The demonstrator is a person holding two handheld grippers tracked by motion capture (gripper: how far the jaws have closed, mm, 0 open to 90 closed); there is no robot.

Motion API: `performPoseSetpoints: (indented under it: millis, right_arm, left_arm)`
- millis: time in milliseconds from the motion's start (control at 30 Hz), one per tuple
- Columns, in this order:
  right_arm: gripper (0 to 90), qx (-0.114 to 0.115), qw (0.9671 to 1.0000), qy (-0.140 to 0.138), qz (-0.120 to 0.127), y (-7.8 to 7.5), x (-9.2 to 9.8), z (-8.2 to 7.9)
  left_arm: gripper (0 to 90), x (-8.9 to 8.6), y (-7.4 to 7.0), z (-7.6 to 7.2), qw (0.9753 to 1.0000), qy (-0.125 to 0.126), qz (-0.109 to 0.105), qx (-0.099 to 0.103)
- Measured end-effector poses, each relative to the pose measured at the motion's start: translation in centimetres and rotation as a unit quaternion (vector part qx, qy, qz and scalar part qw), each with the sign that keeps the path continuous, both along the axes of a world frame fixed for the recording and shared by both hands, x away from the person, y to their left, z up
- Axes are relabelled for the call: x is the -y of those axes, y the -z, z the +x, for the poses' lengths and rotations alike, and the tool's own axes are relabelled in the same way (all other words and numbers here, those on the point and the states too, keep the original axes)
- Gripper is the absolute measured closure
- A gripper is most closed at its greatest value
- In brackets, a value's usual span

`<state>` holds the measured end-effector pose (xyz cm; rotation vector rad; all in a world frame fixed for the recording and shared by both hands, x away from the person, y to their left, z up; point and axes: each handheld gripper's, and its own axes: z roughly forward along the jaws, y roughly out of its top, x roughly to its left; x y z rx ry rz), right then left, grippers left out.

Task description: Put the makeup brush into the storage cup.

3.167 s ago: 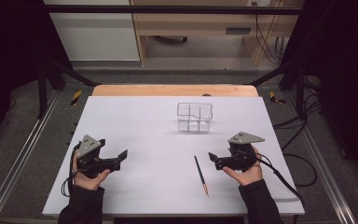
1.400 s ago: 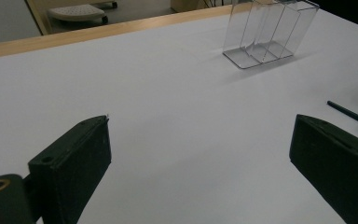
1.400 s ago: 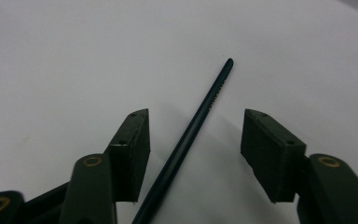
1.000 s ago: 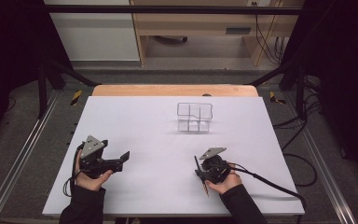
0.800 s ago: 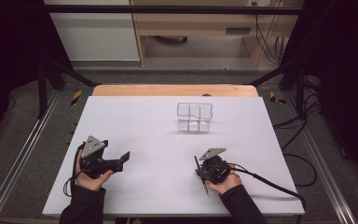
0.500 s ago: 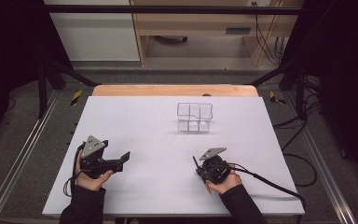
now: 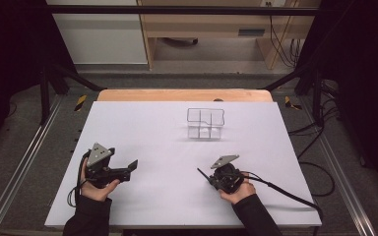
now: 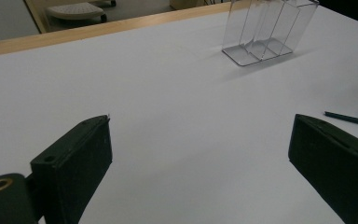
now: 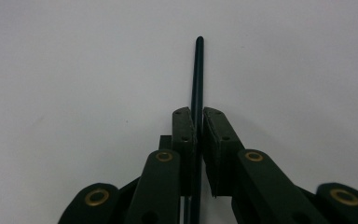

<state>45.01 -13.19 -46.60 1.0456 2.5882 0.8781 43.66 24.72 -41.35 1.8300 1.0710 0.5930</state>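
The right gripper (image 7: pixel 210 178) has crossed from the lower right of the frame to the pencil (image 9: pixel 196 79) at lower centre and clamped on it; where the pencil lay flat on the worktop (image 7: pixel 147 128), it now juts up-left from the jaws. So the pick is made, and the likely next step is carrying it to the organizer (image 7: pixel 205 123), upper centre. The pencil is thin, dark, round and smooth; the organizer clear, hard plastic with upright dividers; the worktop matte white. The left gripper (image 8: pixel 205 154) rests wide open at lower left, empty.

The pencil (image 9: pixel 197 79) was dark green; the fingers (image 9: pixel 184 135) were black with brass rivets; the surface (image 7: pixel 142 132) was white, wood-edged at twelve o'clock.
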Motion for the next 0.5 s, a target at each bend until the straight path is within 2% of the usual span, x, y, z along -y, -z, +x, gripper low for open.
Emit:
performPoseSetpoints:
  millis: [167, 233, 300, 333, 400, 433, 500]
  right_arm:
    - [82.7, 0.001, 1.0000, -0.004, -0.001, 0.0, 0.0, 0.0]
    - [73.7, 0.001, 1.0000, -0.001, -0.003, 0.0, 0.0, 0.1]
    - [71.5, 0.000, 1.0000, -0.001, -0.003, 0.0, 0.0, 0.1]
    - [65.7, 0.004, 1.0000, 0.002, 0.002, -0.3, 0.1, 0.1]
    - [60.7, 0.002, 1.0000, 0.002, 0.004, -0.6, 0.3, 0.1]
    - [60.7, 0.002, 1.0000, 0.002, 0.004, -0.6, 0.3, 0.1]
    - [55.6, 0.002, 1.0000, 0.008, 0.001, -1.4, 0.5, 0.1]
  left_arm:
    - [5.2, 0.0, 0.0, 0.0, 1.0000, 0.000, -0.001, 0.000]
    - [5.2, -0.1, 0.0, 0.0, 1.0000, -0.001, -0.003, 0.000]
    - [5.2, -0.1, 0.0, 0.0, 1.0000, -0.001, -0.003, 0.000]
    - [5.2, -0.1, 0.0, 0.0, 1.0000, 0.000, -0.003, 0.000]
    - [5.2, -0.1, -0.1, 0.0, 1.0000, 0.000, -0.004, 0.000]
    - [5.2, -0.1, -0.1, 0.0, 1.0000, 0.000, -0.004, 0.000]
    - [5.2, -0.2, -0.1, 0.0, 1.0000, -0.001, -0.005, 0.000]
